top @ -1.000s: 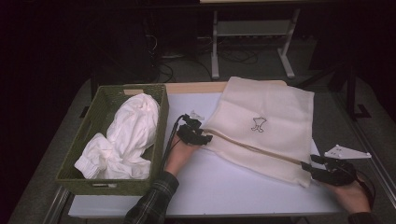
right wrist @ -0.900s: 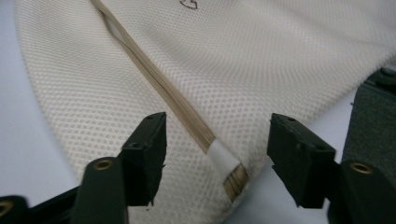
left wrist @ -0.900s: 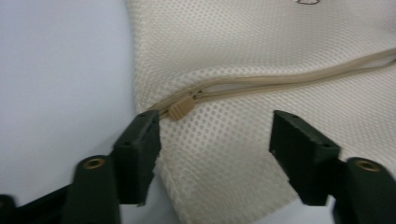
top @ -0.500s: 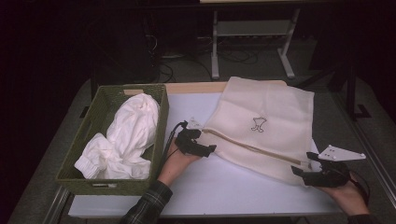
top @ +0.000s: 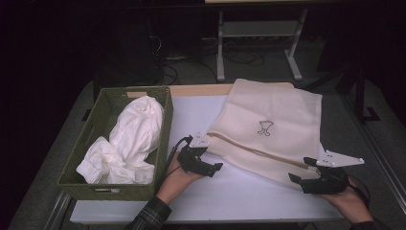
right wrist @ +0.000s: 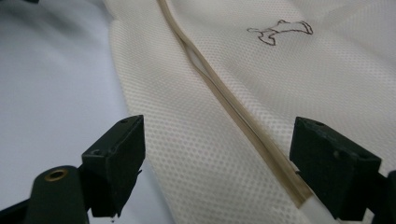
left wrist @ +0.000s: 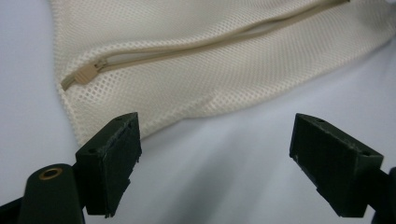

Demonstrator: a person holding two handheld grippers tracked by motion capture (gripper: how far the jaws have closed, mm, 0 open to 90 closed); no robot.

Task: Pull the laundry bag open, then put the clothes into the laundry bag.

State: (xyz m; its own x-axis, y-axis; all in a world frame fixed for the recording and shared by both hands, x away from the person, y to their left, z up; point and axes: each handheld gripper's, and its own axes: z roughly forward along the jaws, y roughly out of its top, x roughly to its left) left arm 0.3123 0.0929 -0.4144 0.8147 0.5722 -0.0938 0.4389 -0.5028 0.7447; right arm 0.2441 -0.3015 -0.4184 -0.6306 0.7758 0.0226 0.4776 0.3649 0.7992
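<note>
I see the white table [top: 239,196] carrying a cream mesh laundry bag [top: 273,129], spread flat across its right half, with a green woven basket [top: 103,143] of white laundry [top: 129,139] at its left.

Left gripper [top: 210,167]: released. My view along its jaws shows them standing wide apart, having just been opening, with bare table surface between them and nothing pressed by either pad. The bag's near left corner lies just beyond the jaw tips, apart from them; the zipper pull [left wrist: 86,72] sits at that corner, up and left of the left-hand jaw in the left gripper view. The zipper [left wrist: 210,42] runs from the pull away toward the upper right of that view.

Right gripper [top: 299,181]: released. Its jaws have also just been opening and stand wide. In the right gripper view the mesh fabric and the zipper line [right wrist: 224,93] pass between the jaws, the zipper ending close to the right-hand jaw. I cannot tell whether that jaw brushes the fabric; neither pad clamps it. From the high view this gripper sits at the bag's near right corner.

A small dark line emblem [top: 263,128] marks the centre of the bag, well apart from both grippers.
</note>
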